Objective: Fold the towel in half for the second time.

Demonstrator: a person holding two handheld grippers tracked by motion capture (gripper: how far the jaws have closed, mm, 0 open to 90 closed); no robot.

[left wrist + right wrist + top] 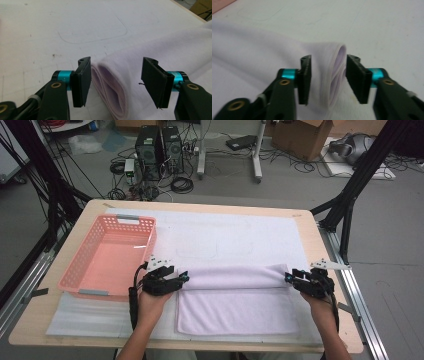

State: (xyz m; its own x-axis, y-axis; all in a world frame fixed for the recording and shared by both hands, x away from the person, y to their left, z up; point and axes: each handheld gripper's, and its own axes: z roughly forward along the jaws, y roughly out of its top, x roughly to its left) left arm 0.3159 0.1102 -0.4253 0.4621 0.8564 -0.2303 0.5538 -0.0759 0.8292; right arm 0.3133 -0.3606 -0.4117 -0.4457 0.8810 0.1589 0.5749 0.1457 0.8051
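A pale lilac towel lies folded on the white mat, its far edge doubled over into a thick roll across the table. At the roll's left end my left gripper stands open. In the left gripper view the layered fold sits between the jaws of this gripper, close to the left pad and well apart from the right one. My right gripper stands open at the roll's right end. In the right gripper view its jaws straddle the towel's folded end without squeezing it.
A pink plastic basket, with nothing in it, stands on the table's left side, just left of my left hand. The white mat covers the wooden table. Beyond the table are computers, cables and cardboard boxes on the floor.
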